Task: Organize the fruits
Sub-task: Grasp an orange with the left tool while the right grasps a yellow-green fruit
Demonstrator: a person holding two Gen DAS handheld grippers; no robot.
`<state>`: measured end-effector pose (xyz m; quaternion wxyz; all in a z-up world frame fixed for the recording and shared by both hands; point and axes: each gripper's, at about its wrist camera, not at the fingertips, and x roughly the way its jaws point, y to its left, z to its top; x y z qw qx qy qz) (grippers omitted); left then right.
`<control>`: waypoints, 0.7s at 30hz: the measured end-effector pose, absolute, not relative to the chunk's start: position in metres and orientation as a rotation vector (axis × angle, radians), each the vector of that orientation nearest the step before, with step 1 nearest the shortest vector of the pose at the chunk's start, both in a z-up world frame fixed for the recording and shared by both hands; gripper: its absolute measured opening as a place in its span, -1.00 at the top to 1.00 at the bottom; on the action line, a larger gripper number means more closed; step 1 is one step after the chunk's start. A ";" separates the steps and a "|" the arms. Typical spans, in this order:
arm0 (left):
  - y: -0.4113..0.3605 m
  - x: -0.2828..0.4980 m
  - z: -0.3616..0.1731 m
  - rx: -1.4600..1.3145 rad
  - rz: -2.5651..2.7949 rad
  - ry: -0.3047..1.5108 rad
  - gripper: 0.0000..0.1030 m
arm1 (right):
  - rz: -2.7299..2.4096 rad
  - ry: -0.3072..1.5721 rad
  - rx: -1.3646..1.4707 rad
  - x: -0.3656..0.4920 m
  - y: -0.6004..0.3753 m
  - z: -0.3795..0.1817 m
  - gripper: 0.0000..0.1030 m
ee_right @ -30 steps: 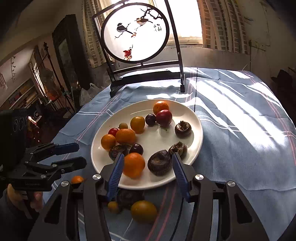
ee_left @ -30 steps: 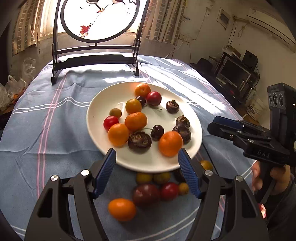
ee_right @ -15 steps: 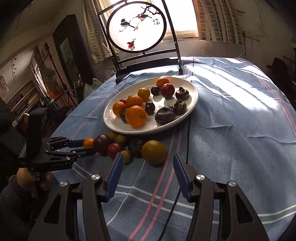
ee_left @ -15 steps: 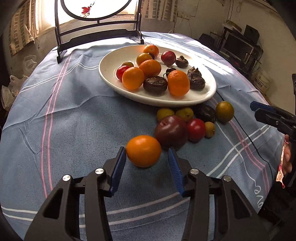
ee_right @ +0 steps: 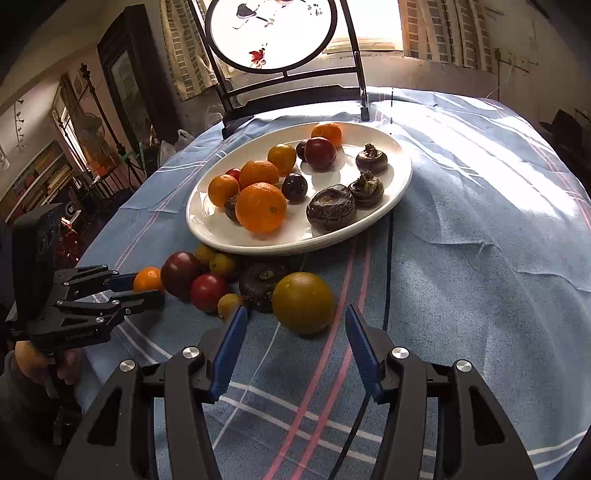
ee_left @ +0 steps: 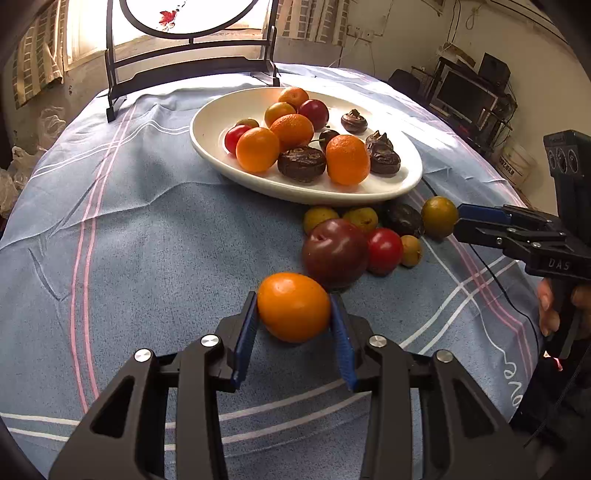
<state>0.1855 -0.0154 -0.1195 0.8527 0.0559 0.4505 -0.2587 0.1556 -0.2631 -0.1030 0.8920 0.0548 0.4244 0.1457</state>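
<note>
A small orange (ee_left: pixel 293 306) lies on the blue cloth in front of the white plate (ee_left: pixel 295 192). My left gripper (ee_left: pixel 293 307) is closing, and its blue pads touch both sides of that orange. The right wrist view shows the same orange (ee_right: pixel 147 278) between the left gripper's (ee_right: pixel 149 291) fingertips. An olive-green round fruit (ee_right: pixel 303 302) lies just past the tips of my right gripper (ee_right: pixel 295 314), which is open and apart from it. Between the two lies a loose cluster: a dark plum (ee_left: pixel 334 251), a red tomato (ee_left: pixel 384 249) and small yellow fruits.
The plate (ee_right: pixel 258 244) holds oranges, red and dark fruits and brown water chestnuts. A black stand with a round painted screen (ee_right: pixel 273 33) is at the table's far edge. A thin black cable (ee_right: pixel 388 280) runs from under the plate towards me. A person's hand (ee_left: pixel 550 310) grips the right tool.
My left gripper dropped from over the plate to the near orange and narrowed until its pads met it. My right gripper backed off the plate and sank toward the olive-green fruit.
</note>
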 end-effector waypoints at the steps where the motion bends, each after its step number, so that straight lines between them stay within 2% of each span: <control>1: -0.016 0.186 -0.120 0.118 -0.542 0.949 0.27 | 0.304 0.883 0.115 0.157 -0.262 -0.104 -0.08; 6: -0.017 0.185 -0.118 0.128 -0.537 0.936 0.27 | 0.292 0.886 0.122 0.162 -0.263 -0.106 -0.09; 12: -0.002 0.157 -0.093 0.041 -0.566 0.864 0.27 | 0.298 0.900 0.108 0.169 -0.257 -0.109 -0.08; 13: -0.001 0.151 -0.088 0.036 -0.574 0.854 0.27 | 0.300 0.906 0.107 0.171 -0.256 -0.110 -0.06; 14: 0.001 0.145 -0.083 0.033 -0.579 0.844 0.27 | 0.293 0.913 0.106 0.173 -0.255 -0.112 0.21; 15: 0.003 0.139 -0.079 0.031 -0.582 0.835 0.27 | 0.285 0.912 0.106 0.173 -0.256 -0.112 0.26; 21: 0.010 0.125 -0.066 0.015 -0.583 0.813 0.27 | 0.289 0.847 0.157 0.148 -0.272 -0.097 0.26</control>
